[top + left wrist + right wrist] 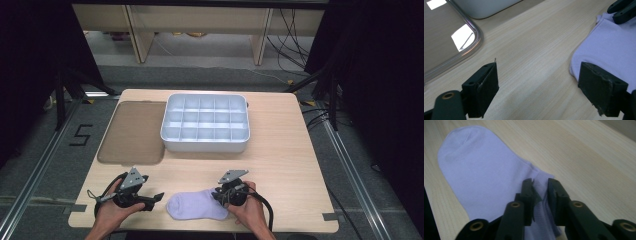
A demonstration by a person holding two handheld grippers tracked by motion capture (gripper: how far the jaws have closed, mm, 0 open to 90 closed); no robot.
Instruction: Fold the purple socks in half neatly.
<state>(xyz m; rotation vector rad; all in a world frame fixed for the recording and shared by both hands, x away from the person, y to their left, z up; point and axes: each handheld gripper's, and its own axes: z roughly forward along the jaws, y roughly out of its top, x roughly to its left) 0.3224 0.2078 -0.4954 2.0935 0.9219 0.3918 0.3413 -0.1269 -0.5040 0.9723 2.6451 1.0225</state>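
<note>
Right hand-held gripper [540,195] pinching sock [486,170] cuff for lifting off worktop [280,165]; left hand-held gripper [549,87] spread beside toe, ready to grab.

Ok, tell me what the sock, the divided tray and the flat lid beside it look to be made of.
Sock: soft lavender knit fabric, fine ribbed weave showing, matte.
Divided tray: pale moulded plastic, probably; smooth walls, rounded corners.
Flat lid: tinted see-through plastic, likely; glossy, mirroring bright light patches.
Table: light wood-grain surface, possibly laminate.
</note>
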